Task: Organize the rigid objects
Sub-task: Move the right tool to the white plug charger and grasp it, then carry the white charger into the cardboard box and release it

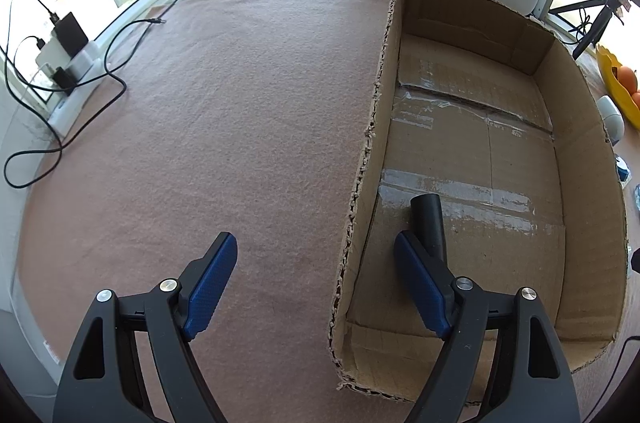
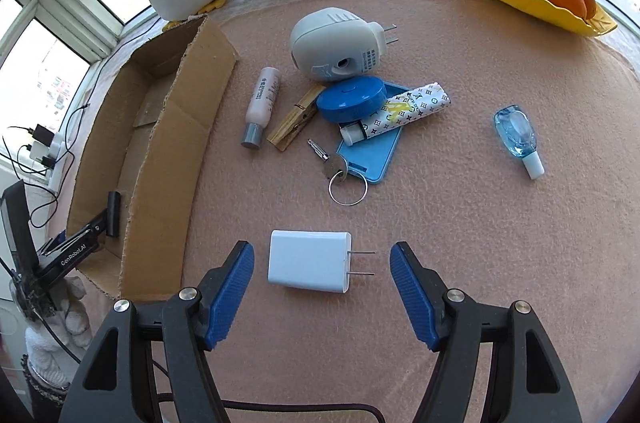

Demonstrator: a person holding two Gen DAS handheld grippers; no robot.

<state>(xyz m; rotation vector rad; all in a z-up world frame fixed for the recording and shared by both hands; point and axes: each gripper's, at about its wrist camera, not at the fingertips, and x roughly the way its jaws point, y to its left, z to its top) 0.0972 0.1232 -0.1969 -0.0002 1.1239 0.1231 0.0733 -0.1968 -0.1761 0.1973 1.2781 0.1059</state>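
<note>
- "GenRobot.AI" in white letters runs along the black body of the left tool, seen from the right wrist view where it reaches into the brown cardboard box.
- The white tube with a dark monogram pattern carries large yellow letters, roughly "LV"; the rest is too small to read.
- The pale pink bottle with a grey cap and the grey plug-in device bear printed labels, illegible.

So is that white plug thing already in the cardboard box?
No, the white charger lies on the pink cloth outside the cardboard box, between the open fingers of the right tool.
</note>
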